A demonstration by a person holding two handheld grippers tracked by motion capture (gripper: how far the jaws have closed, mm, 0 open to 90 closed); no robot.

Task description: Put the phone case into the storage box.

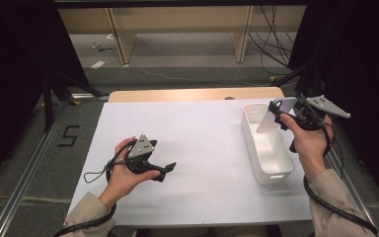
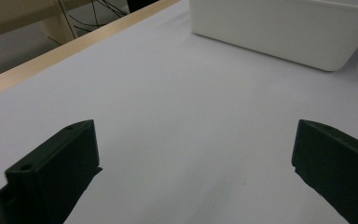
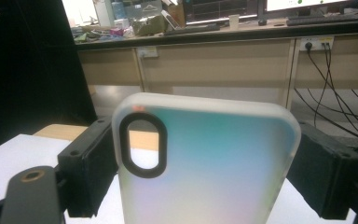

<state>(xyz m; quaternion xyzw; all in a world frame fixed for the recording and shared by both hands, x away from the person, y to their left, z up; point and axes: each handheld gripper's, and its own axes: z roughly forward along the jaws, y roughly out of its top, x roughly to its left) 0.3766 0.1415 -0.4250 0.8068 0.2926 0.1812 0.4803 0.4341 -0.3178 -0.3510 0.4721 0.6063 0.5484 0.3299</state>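
A translucent, iridescent phone case with a black-ringed camera cutout stands between the jaws of my right gripper, which is shut on its two long edges. From above, that right gripper holds the phone case in the air over the far end of a long white bin. My left gripper rests low over the white table cover at the left, tips toward the bin. Its jaws stand wide apart around my left gripper, with nothing between them.
The white bin lies along the right side of the table cover. A bare wooden strip runs along the table's far edge. Beyond it are shelf legs and cables on the floor. Dark curtains close both sides.
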